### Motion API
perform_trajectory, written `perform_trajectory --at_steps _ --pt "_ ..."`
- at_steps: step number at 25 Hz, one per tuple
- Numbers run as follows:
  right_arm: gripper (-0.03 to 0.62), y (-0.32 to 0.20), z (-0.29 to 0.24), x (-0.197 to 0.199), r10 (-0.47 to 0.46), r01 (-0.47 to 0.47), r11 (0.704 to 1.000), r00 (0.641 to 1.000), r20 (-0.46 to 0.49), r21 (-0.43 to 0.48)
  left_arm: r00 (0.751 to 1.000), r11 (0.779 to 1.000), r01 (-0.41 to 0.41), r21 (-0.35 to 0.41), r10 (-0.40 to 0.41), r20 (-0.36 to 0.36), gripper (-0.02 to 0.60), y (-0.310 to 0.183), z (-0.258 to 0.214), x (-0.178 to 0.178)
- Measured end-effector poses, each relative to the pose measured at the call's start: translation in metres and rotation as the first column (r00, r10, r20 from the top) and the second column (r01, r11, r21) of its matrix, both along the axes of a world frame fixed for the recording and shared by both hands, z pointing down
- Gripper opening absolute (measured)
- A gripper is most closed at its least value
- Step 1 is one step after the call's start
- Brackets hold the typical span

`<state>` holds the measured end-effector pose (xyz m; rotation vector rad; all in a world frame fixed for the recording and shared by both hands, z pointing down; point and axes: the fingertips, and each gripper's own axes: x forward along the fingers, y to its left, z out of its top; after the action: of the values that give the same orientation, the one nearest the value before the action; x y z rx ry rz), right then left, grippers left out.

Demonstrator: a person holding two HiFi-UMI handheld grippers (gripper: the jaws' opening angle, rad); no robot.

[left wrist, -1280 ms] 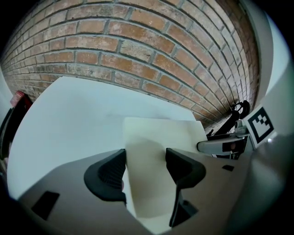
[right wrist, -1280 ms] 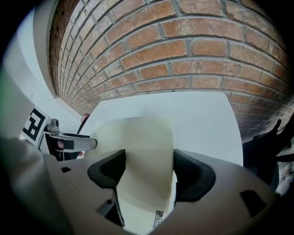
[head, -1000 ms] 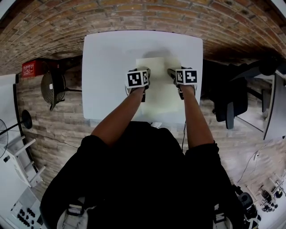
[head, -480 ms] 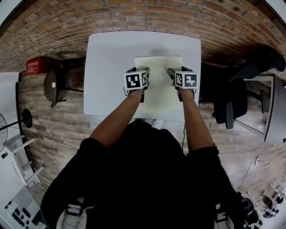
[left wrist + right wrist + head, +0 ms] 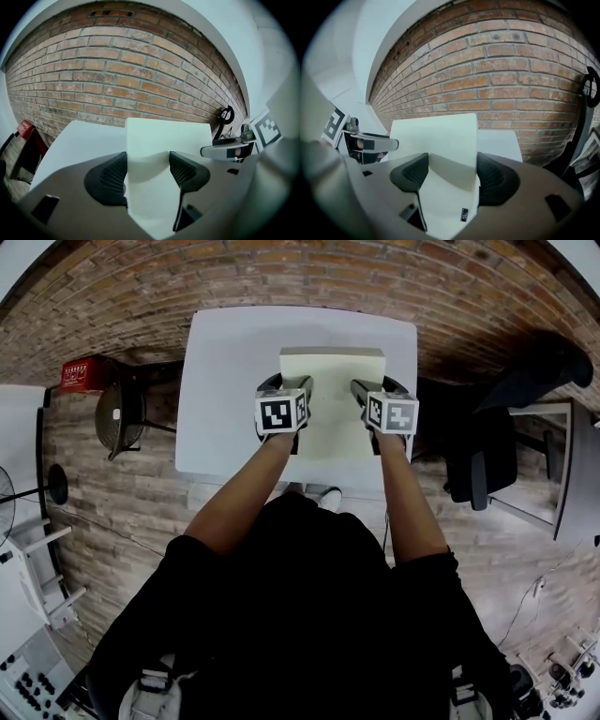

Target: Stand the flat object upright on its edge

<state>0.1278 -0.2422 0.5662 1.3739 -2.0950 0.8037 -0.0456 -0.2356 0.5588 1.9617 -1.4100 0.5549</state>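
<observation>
Head view: one pale cream, thick-edged board (image 5: 333, 390) near the white table's (image 5: 225, 381) right edge, clamped by two grippers, left gripper (image 5: 289, 385) and right gripper (image 5: 380, 387).

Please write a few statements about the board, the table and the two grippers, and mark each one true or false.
1. The left gripper and the right gripper both hold one board. True.
2. The board is dark red. False: it is pale cream.
3. The table is white. True.
4. The wall behind the table is plain plaster. False: it is brick.
5. The fingers grasp the board's far edge. False: they are at its left and right edges.
</observation>
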Motion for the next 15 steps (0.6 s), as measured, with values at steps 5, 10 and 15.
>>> perform_trajectory --at_steps 5,10,15 --pt "0.324 0.003 -0.027 -0.002 -0.005 0.003 0.997 1.000 0.019 0.075 1.000 0.997 -0.006 0.075 0.005 0.014 0.276 0.002 -0.029 -0.001" --pt "0.325 0.003 -0.054 -0.006 0.001 -0.006 0.981 1.000 0.022 0.194 1.000 0.981 -0.016 0.191 0.013 0.015 0.276 0.002 -0.060 -0.003" --pt "0.325 0.002 -0.092 -0.010 0.016 -0.012 0.938 1.000 -0.009 0.346 1.000 0.947 -0.015 0.319 0.020 -0.012 0.278 0.000 -0.091 -0.008"
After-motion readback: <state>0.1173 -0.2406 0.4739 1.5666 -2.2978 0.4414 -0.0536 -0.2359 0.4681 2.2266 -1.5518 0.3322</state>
